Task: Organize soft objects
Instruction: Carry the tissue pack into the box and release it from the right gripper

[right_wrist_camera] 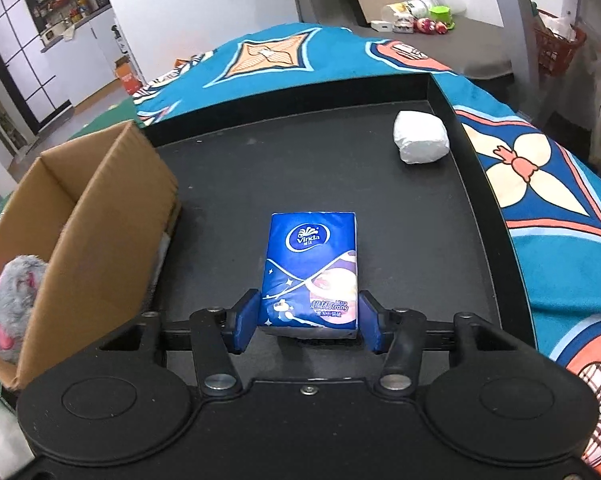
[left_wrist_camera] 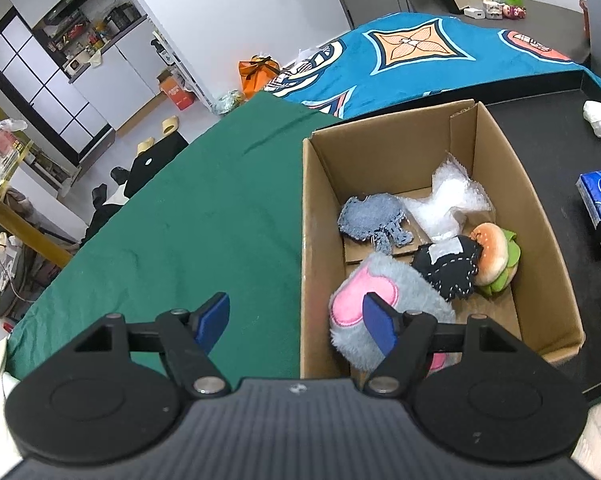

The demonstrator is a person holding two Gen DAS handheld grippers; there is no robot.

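While the black tray point(right_wrist_camera: 340, 168) lies on the tabletop with the cardboard box point(left_wrist_camera: 384, 148) just beside it, the box already gathers a grey-pink plush point(left_wrist_camera: 380, 280), burger toy point(left_wrist_camera: 492, 252) and denim scrap point(left_wrist_camera: 368, 220). The left gripper point(left_wrist_camera: 296, 320) hovers near its wall, jaws wide, empty. The right gripper point(right_wrist_camera: 308, 324) brackets the tissue pack point(right_wrist_camera: 312, 264), jaws touching or nearly so; a white bundle point(right_wrist_camera: 420, 138) waits well apart.

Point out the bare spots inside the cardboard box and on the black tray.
Cardboard box: bare floor only along the far wall; the near half is crowded with plush toys. Black tray: open between the box, tissue pack and white bundle.
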